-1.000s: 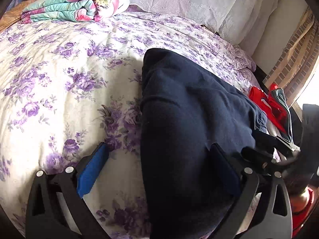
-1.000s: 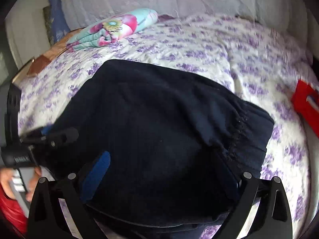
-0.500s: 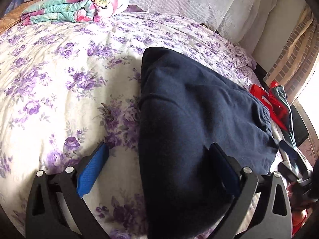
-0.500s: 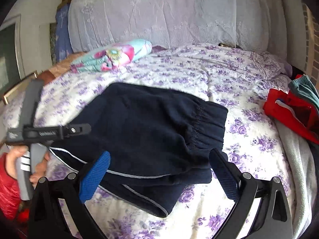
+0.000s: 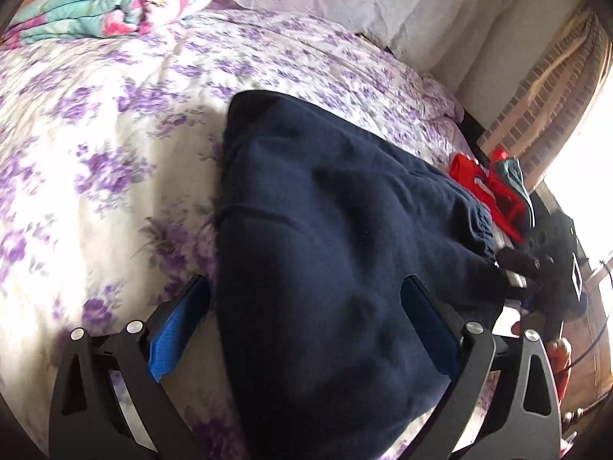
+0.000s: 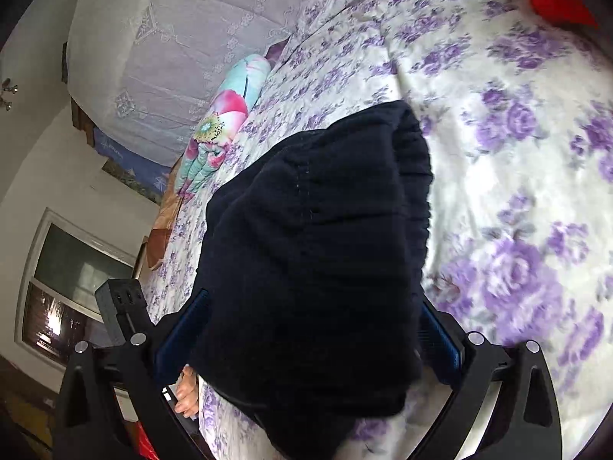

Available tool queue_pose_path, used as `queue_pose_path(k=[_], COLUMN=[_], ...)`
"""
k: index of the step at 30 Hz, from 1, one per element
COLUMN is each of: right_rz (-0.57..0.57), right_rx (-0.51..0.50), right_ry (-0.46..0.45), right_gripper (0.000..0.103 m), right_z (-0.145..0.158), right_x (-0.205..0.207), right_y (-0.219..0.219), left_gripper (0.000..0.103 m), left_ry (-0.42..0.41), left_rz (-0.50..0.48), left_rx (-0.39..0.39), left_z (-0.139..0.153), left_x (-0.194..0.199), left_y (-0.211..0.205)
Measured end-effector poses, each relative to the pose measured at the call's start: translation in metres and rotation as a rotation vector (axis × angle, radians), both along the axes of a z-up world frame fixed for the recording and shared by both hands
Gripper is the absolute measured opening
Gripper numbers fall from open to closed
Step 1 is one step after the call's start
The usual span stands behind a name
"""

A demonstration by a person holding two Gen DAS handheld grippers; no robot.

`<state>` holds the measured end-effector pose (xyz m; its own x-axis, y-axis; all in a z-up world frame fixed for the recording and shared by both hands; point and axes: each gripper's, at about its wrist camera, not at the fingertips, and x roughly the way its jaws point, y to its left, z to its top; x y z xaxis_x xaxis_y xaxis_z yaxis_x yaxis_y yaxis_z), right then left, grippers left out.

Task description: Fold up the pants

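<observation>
Purple-flowered bedding covers the one bed (image 5: 95,176), with a single rolled floral blanket (image 5: 103,4) lying at its far edge below a white lace cloth (image 6: 172,38). One pair of navy pants (image 5: 325,249) lies folded into a thick bundle in the middle of the bed, its gathered elastic waistband turned toward the right side. The left gripper (image 5: 306,333) has its two blue-padded fingers spread wide apart, one on either side of the bundle's near end, and I cannot tell whether either pad touches the cloth. The right gripper (image 6: 306,333) also stands with both fingers spread, straddling the waistband end of the pants (image 6: 314,249) without closing on it. Near the right edge of the bed sits a small heap of red and teal clothes (image 5: 494,188). In the right wrist view one window (image 6: 69,287) shows on the white wall.
</observation>
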<state>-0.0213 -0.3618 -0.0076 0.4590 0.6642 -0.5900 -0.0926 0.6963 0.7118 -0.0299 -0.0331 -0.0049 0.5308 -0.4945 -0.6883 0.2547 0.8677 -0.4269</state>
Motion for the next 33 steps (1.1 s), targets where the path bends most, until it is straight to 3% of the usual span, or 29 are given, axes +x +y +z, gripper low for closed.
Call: queue_pose_path(k=[2, 3, 5, 6, 7, 8, 10, 13, 17, 21, 24, 27, 29, 33], right_rz=[0.02, 0.022, 0.02, 0.017, 0.023, 0.024, 0.027, 0.063, 0.07, 0.005, -0.067, -0.105, -0.111, -0.104], right_rx=[-0.052, -0.083, -0.167, -0.198, -0.205, -0.207, -0.228, -0.239, -0.311, -0.339, -0.305, -0.32, -0.346, -0.428], right_ry=[-0.018, -0.027, -0.065, -0.086, -0.105, -0.11, -0.118, -0.169, -0.291, -0.391, -0.411, -0.434, -0.426, -0.267], right_gripper=[0.098, 0.09, 0.068, 0.059, 0.055, 0.054, 0.049, 0.041, 0.039, 0.038, 0.038, 0.038, 0.038, 0.042], right_z=[0.002, 0.003, 0.005, 0.004, 0.004, 0.004, 0.013, 0.046, 0.102, 0.143, 0.153, 0.144, 0.126, 0.052], right_x=[0.005, 0.005, 0.0, -0.006, -0.011, -0.011, -0.008, 0.01, 0.053, 0.128, 0.196, 0.263, 0.3, 0.363], right_y=[0.012, 0.016, 0.018, 0.016, 0.014, 0.011, 0.012, 0.011, 0.017, 0.018, 0.014, 0.022, 0.031, 0.045], left_gripper=[0.097, 0.096, 0.071, 0.066, 0.048, 0.037, 0.026, 0.023, 0.023, 0.023, 0.023, 0.023, 0.023, 0.025], left_ry=[0.007, 0.003, -0.025, -0.038, -0.042, -0.038, -0.036, -0.119, -0.236, -0.371, -0.455, -0.449, -0.419, -0.221], left_rz=[-0.038, -0.054, -0.05, -0.053, -0.061, -0.053, -0.061, -0.104, -0.111, -0.034, 0.013, 0.072, 0.104, 0.13], left_rx=[0.022, 0.034, 0.066, 0.054, 0.029, 0.024, 0.003, 0.057, 0.076, 0.148, 0.194, 0.224, 0.24, 0.303], left_z=[-0.001, -0.001, 0.0, 0.002, 0.004, 0.007, 0.02, 0.053, 0.105, 0.149, 0.167, 0.161, 0.142, 0.064], left_x=[0.003, 0.002, -0.003, -0.005, -0.006, -0.004, 0.003, 0.011, 0.051, 0.115, 0.172, 0.23, 0.265, 0.329], left_y=[-0.006, -0.008, -0.007, -0.004, 0.0, 0.004, 0.005, -0.01, -0.034, -0.05, -0.051, -0.049, -0.044, -0.035])
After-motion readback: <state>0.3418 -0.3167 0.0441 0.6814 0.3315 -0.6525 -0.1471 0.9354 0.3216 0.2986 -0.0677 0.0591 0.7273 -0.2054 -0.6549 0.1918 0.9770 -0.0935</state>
